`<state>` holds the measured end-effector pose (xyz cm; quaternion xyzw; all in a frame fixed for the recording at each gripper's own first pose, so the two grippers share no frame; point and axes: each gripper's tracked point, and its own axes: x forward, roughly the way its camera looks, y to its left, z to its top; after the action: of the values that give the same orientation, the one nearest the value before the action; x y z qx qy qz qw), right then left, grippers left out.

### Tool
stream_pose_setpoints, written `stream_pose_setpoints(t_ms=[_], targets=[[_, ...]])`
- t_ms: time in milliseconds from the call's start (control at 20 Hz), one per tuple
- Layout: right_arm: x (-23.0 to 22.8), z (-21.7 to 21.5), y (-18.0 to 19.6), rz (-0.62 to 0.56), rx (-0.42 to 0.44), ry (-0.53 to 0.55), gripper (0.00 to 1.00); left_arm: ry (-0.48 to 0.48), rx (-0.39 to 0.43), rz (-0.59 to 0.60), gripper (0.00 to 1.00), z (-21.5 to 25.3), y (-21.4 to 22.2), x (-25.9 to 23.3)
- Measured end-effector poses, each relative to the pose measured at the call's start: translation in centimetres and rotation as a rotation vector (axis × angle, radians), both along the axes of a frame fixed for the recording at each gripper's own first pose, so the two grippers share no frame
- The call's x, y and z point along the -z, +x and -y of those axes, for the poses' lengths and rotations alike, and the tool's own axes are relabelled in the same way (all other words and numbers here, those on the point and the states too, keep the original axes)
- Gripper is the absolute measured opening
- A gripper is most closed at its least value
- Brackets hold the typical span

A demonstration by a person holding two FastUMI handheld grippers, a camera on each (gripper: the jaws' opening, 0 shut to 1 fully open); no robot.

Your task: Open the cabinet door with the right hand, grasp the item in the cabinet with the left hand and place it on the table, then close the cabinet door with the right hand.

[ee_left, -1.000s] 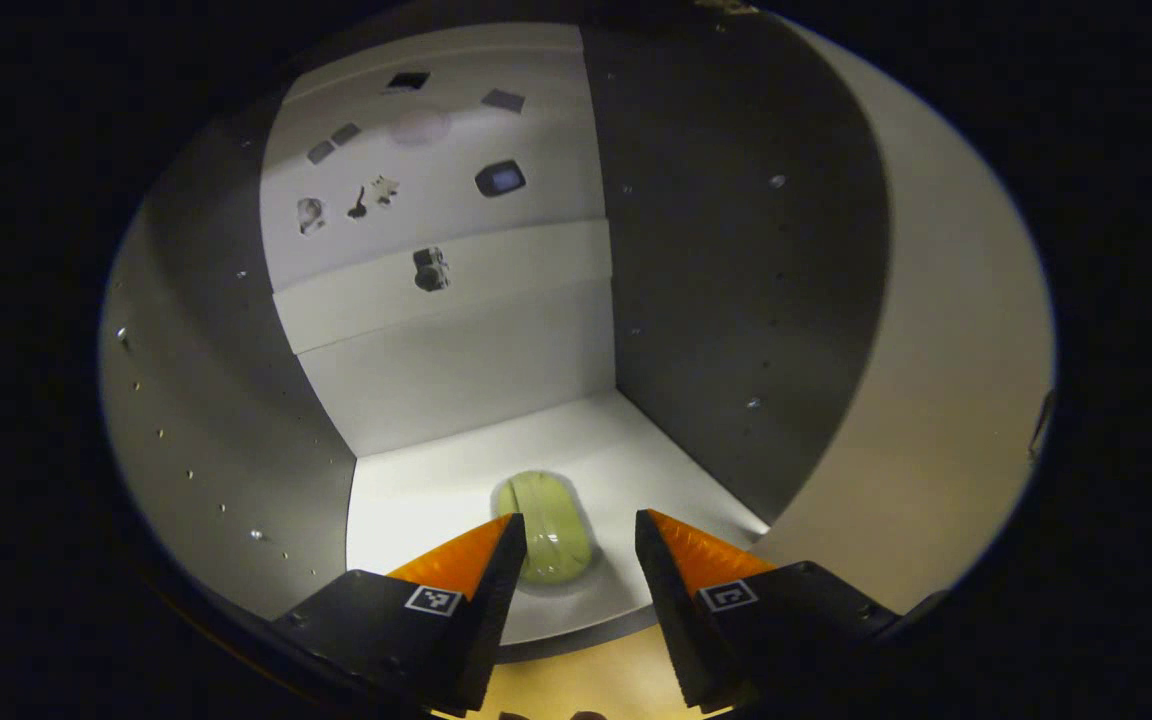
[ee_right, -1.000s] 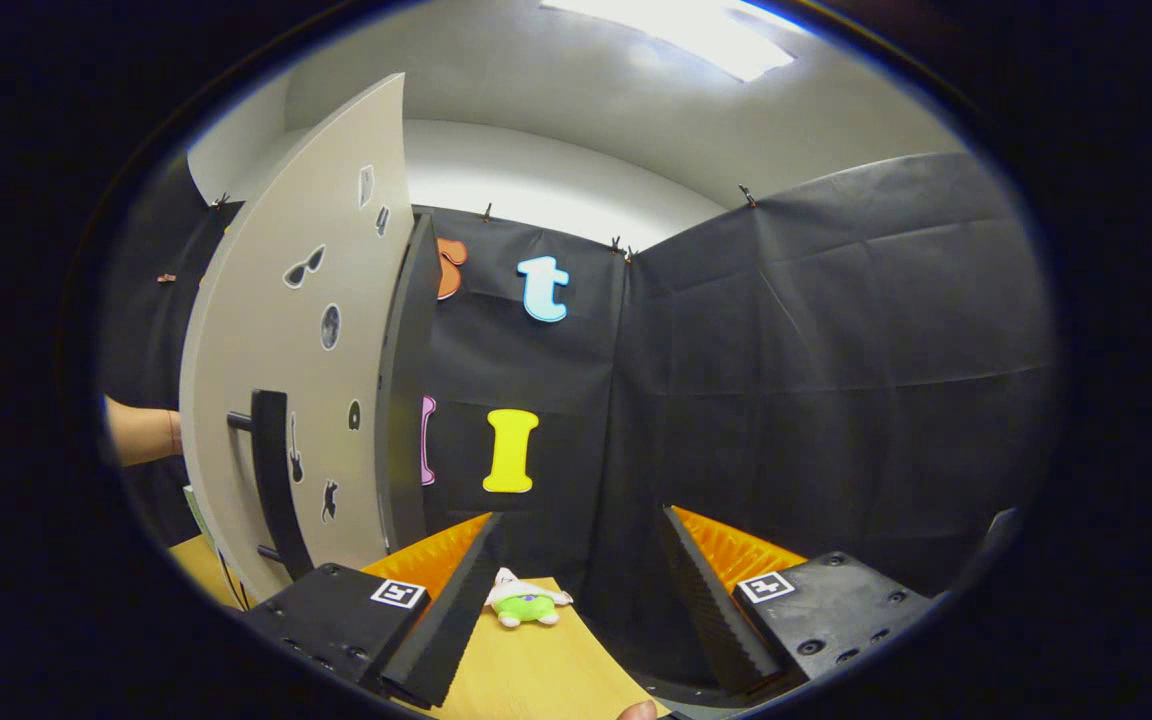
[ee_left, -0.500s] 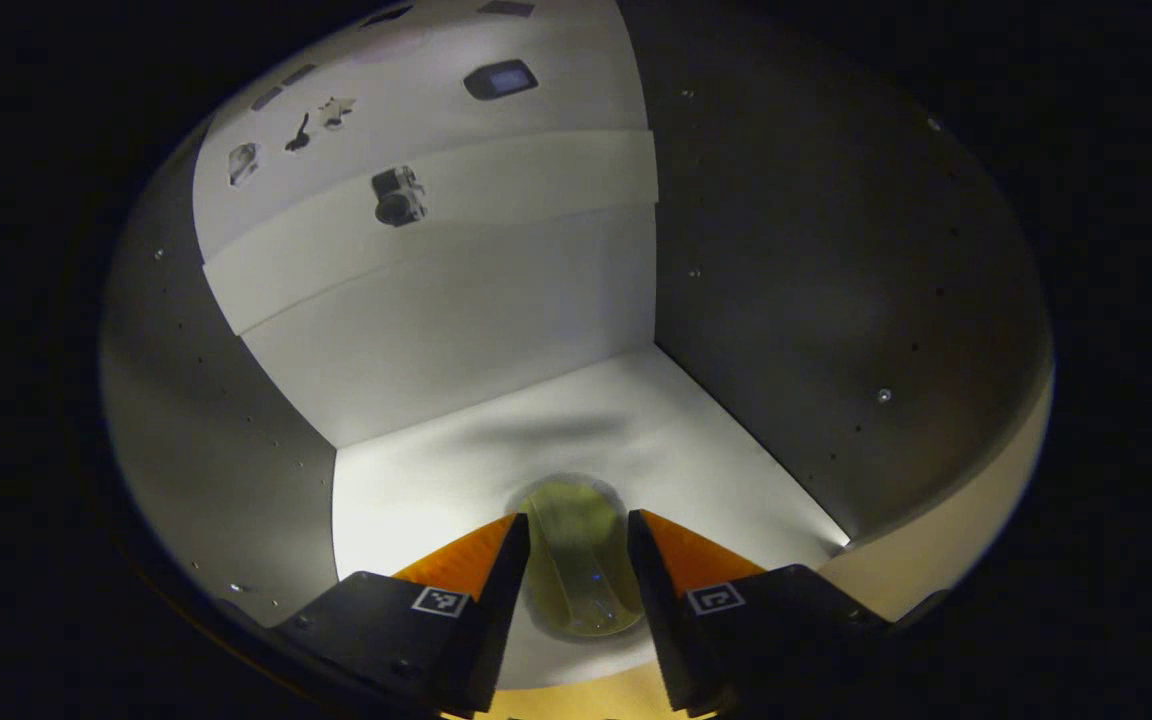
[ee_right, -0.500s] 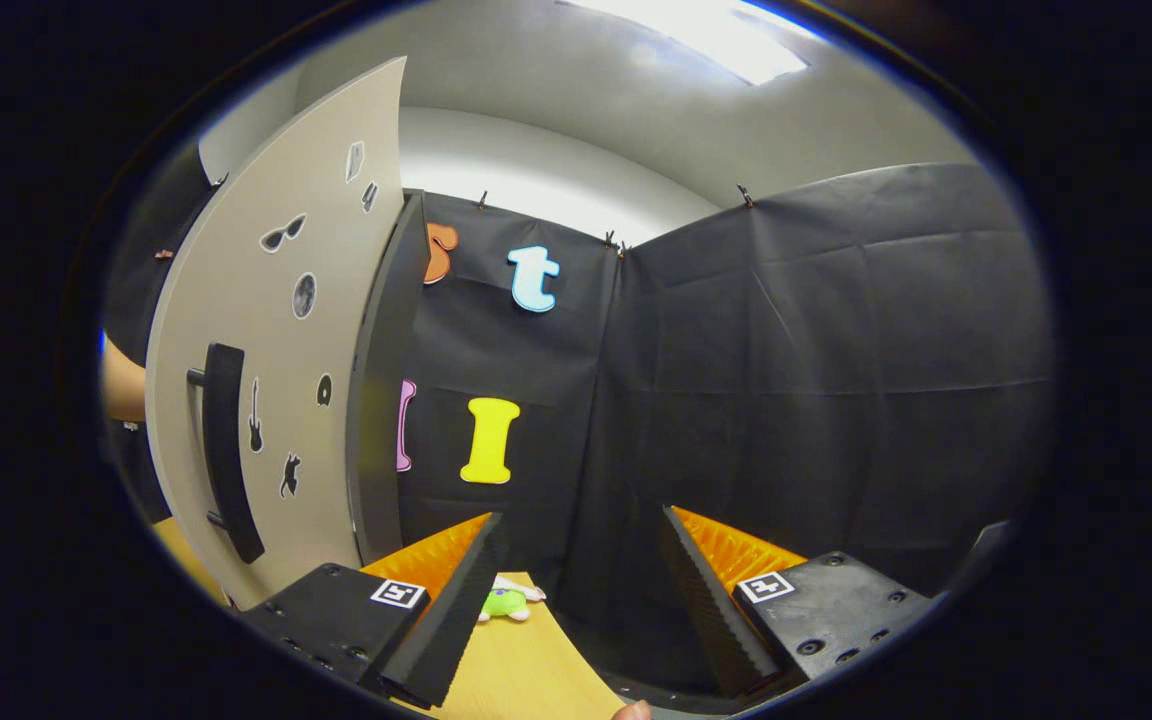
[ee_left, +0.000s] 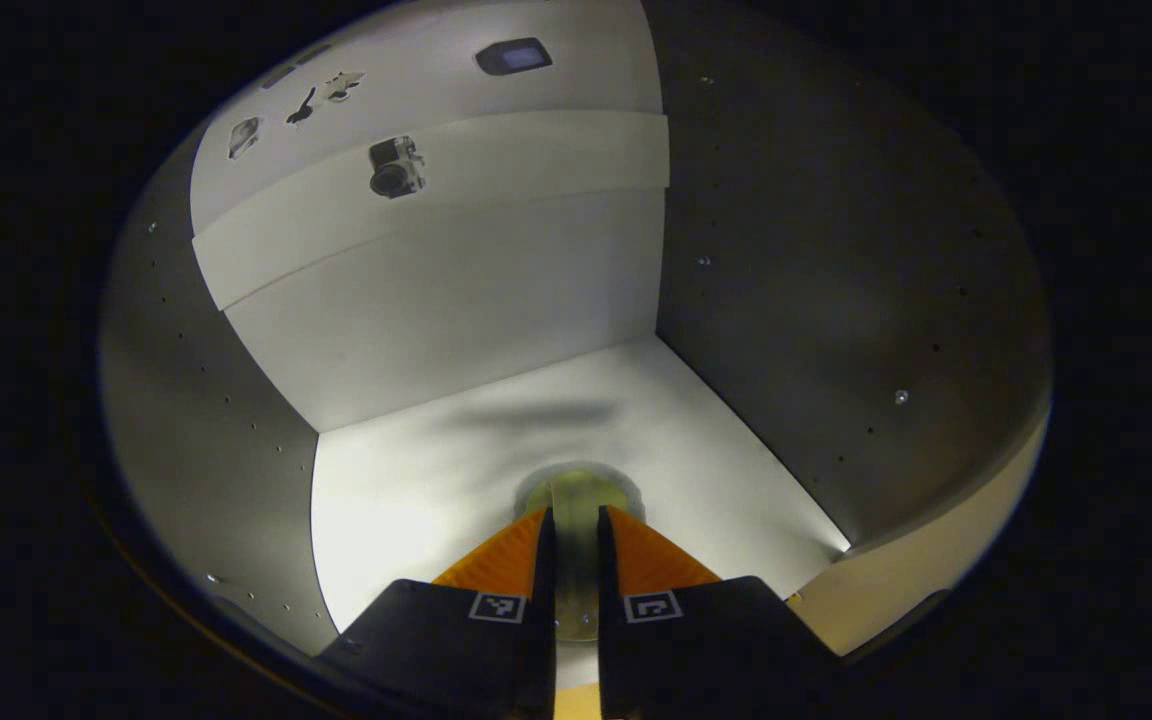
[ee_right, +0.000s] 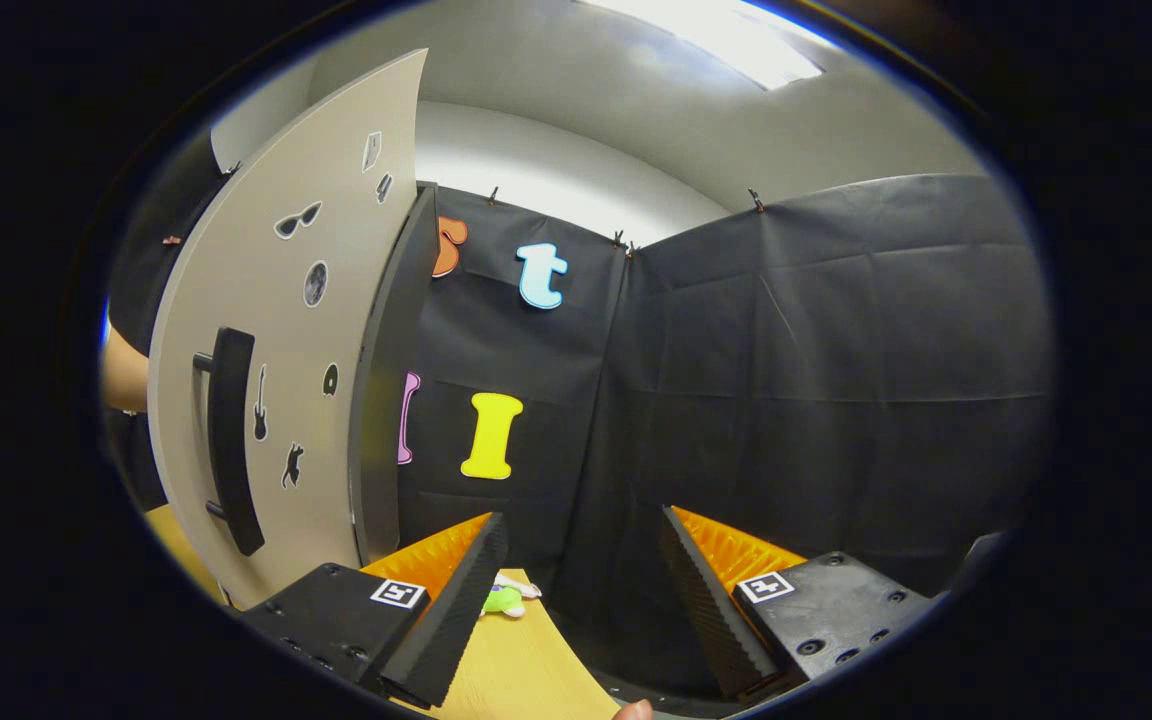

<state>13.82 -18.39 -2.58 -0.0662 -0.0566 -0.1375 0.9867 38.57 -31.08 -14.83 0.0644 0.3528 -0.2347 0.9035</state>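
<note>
Reaching into the pale grey cabinet interior (ee_left: pixel 476 300), the left gripper (ee_left: pixel 573 535) has its two fingers drawn close together, pressing on either side of a small, rounded yellow-green translucent item (ee_left: pixel 577 497) that sits on the white cabinet floor (ee_left: pixel 416 490), near the front edge. On the back wall, upper left, small dark picture stickers (ee_left: pixel 394 167) appear, one shaped like a camera; none carries writing that can be read. Each finger bears a small black-and-white square marker (ee_left: pixel 496 606), a coded pattern, not text.

In the right gripper view, a person's bare forearm (ee_right: pixel 123 370) shows at the far left, behind the open beige cabinet door (ee_right: pixel 276 420). The door stands swung wide, with a black bar handle (ee_right: pixel 231 440) and small dark silhouette stickers: sunglasses, a guitar, a cat. Farther right, the right gripper (ee_right: pixel 582 545) has its fingers wide apart, holding nothing, above the light wooden table (ee_right: pixel 516 670). A small green and white plush toy (ee_right: pixel 504 598) lies on the table beyond the fingers.
</note>
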Motion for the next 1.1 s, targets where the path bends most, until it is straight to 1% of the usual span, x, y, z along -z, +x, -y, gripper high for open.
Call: stream_pose_setpoints(t_ms=[150,350,450,550,700,750,800,900,1100], targets=[[-0.3,-0.8,-0.1,0.01,-0.019,0.004,0.97,0.008,0.017,0.037,0.21,-0.7,-0.9,-1.4],[-1.0,-2.1,-0.4,0.03,-0.051,0.01,0.97,-0.027,0.008,0.058,0.2,-2.5,-3.3,-3.2],[-1.3,-2.8,-0.8,0.046,-0.069,0.027,0.97,-0.047,0.006,0.052,0.21,-3.6,-5.2,-3.5],[-1.3,-3.5,-1.1,0.048,-0.085,0.045,0.97,-0.069,0.006,0.047,0.21,-4.6,-7.5,-3.4],[-1.2,-3.7,-1.3,0.036,-0.1,0.061,0.97,-0.084,0.004,0.073,0.21,-6.1,-11.2,-3.1],[-1.3,-3.9,-1.3,0.034,-0.108,0.072,0.96,-0.078,0.002,0.08,0.22,-6.7,-12.6,-3.0],[-1.4,-4.1,-1.4,0.033,-0.114,0.088,0.97,-0.071,0.004,0.091,0.2,-7.2,-14.0,-2.8],[-1.6,-4.6,-1.7,0.034,-0.129,0.106,0.97,-0.064,0.013,0.121,0.21,-7.9,-17.0,-2.7],[-1.2,-5.9,-1.5,0.031,-0.147,0.113,0.97,-0.103,0.021,0.13,0.2,-7.7,-22.7,-1.5]])
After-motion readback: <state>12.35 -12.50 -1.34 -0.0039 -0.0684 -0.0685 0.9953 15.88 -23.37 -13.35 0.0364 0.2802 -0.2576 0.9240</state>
